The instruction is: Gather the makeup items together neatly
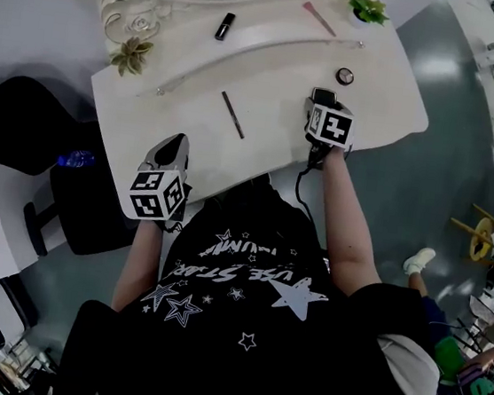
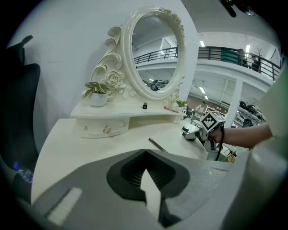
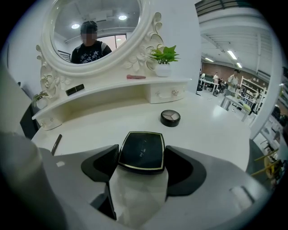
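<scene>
Case [image 3: 141,152], black, square, clamped between my right gripper [image 3: 141,157] jaws, just short of round compact [image 3: 170,118]. Left gripper [image 2: 145,153] jaws together, empty. Hold level; set down just beside round compact.

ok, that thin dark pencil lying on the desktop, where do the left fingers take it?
Mid-shaft of the pencil, from straight above, fingers straddling its thin width. It lies flat and diagonal on the desktop with nothing close by, so both sides look free. The left gripper is shut, so open it first.
</scene>
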Demonstrator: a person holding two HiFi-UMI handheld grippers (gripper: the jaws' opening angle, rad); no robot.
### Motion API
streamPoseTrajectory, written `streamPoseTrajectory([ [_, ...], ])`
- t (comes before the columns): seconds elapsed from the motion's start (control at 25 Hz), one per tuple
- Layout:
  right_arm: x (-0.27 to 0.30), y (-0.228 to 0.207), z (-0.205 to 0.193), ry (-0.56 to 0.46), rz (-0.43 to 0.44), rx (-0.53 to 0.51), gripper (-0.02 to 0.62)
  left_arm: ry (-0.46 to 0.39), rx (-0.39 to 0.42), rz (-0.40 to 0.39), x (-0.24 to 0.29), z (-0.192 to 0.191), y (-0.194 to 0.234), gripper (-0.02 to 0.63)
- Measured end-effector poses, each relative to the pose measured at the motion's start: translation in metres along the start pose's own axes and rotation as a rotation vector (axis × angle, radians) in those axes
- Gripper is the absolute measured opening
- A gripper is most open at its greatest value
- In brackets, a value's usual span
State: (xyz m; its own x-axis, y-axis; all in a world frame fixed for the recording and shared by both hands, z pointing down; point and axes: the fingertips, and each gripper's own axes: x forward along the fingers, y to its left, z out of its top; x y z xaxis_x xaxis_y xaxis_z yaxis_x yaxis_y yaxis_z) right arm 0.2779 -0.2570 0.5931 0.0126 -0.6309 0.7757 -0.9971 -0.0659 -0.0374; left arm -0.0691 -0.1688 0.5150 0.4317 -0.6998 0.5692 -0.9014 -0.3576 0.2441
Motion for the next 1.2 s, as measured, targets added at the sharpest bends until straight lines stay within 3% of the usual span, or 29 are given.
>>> streamPoseTrajectory([
  [0.28,-0.018,0.031,0.014,-0.041,0.060,-0.100,0.351,-0.032,-0.001,0.008,-0.007,0.005,0.009,0.002],
  [0.68,-0.022,0.099,0.001,-0.034,0.177,-0.237,0.352,-0.064,0.004,0.034,-0.020,0.006,0.022,0.002],
  [1.2,-0.018,0.154,-0.010,-0.019,0.276,-0.309,0.353,-0.063,0.012,0.038,-0.029,-0.001,0.030,0.002],
])
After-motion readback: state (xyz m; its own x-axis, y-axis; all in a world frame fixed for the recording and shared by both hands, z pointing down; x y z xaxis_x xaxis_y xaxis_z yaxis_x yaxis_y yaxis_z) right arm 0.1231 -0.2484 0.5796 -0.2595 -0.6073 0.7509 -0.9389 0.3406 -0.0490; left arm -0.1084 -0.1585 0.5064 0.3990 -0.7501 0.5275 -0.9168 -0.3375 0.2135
